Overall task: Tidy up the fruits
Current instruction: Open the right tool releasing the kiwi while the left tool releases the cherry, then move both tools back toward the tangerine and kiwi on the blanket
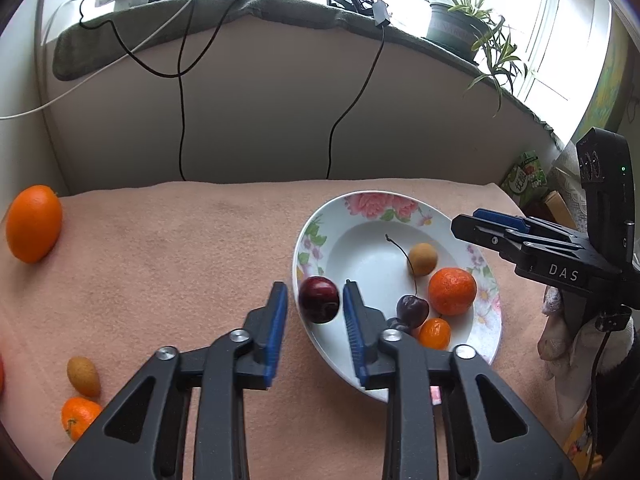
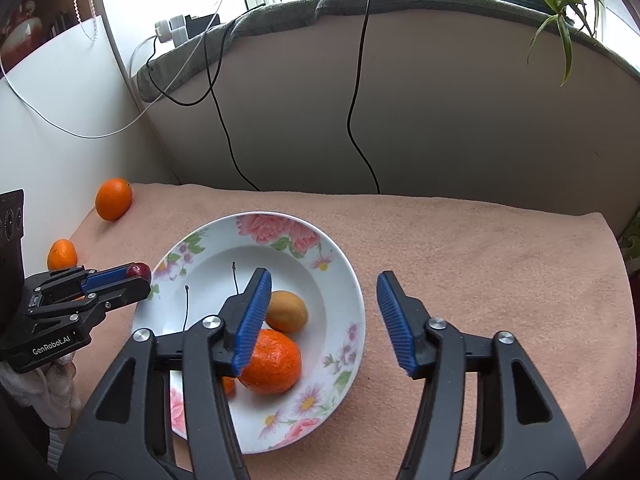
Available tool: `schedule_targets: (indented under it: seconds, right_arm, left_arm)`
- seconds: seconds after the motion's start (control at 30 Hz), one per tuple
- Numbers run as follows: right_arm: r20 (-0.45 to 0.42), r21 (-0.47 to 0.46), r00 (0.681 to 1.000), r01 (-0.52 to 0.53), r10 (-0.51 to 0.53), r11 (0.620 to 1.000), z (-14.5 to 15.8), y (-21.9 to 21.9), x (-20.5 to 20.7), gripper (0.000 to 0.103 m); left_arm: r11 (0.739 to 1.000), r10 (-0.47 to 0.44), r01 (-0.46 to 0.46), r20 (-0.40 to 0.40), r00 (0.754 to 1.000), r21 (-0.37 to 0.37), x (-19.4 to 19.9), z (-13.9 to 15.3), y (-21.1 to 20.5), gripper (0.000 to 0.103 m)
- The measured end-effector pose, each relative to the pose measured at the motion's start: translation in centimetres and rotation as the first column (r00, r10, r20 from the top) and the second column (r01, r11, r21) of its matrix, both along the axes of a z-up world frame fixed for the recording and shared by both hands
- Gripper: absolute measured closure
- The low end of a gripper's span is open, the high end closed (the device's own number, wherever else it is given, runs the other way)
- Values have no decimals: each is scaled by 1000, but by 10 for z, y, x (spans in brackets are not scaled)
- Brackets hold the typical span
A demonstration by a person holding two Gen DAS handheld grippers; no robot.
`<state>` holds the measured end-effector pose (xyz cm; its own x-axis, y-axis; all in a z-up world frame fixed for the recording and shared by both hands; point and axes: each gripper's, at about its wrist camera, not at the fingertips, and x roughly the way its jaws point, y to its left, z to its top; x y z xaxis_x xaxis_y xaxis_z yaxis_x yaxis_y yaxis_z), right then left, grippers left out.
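A flowered white plate (image 1: 348,216) (image 2: 344,268) sits on the pink cloth. It holds a mandarin (image 1: 452,291) (image 2: 272,362), a tan longan (image 1: 422,258) (image 2: 286,312), a dark cherry (image 1: 413,311) with a stem, and a small kumquat (image 1: 435,333). My left gripper (image 1: 315,304) (image 2: 136,274) stands over the plate's left rim with a dark red cherry (image 1: 319,299) (image 2: 141,270) between its blue pads; a small gap shows on the left pad's side. My right gripper (image 2: 320,312) is open and empty over the plate's right side; it also shows in the left wrist view (image 1: 472,220).
On the cloth to the left lie a large orange (image 1: 34,223) (image 2: 113,199), a longan (image 1: 83,376) and a small mandarin (image 1: 78,416) (image 2: 62,255). Cables hang down the padded back wall (image 1: 280,112). A potted plant (image 1: 468,24) stands on the sill.
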<state>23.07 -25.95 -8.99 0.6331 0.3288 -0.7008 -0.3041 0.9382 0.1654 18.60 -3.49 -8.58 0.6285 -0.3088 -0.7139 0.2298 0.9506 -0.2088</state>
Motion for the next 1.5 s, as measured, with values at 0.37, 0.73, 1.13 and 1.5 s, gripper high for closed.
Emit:
schedule_targets:
  seconds: [0.37,0.73,1.13,1.5]
  right_arm:
    - [18,0,1000,11,-11,1000,8,0,-7,36]
    - [33,5,999,3,-3,1000,15,5,-14,36]
    - [54,5,998,-19,18,1000,25,20,-27,36]
    - [63,4,997,-48,48,999,34,43,-37,36]
  left_arm:
    - [999,29,-30,22,999,29,-5,6,-3,31]
    - [999,27,-29,53,998,38,-14,15,-5,31]
    - [999,39,-41,90,995,25,-29,29,4,31]
    - [998,65,-67,116,991,13,-43,37,21,30]
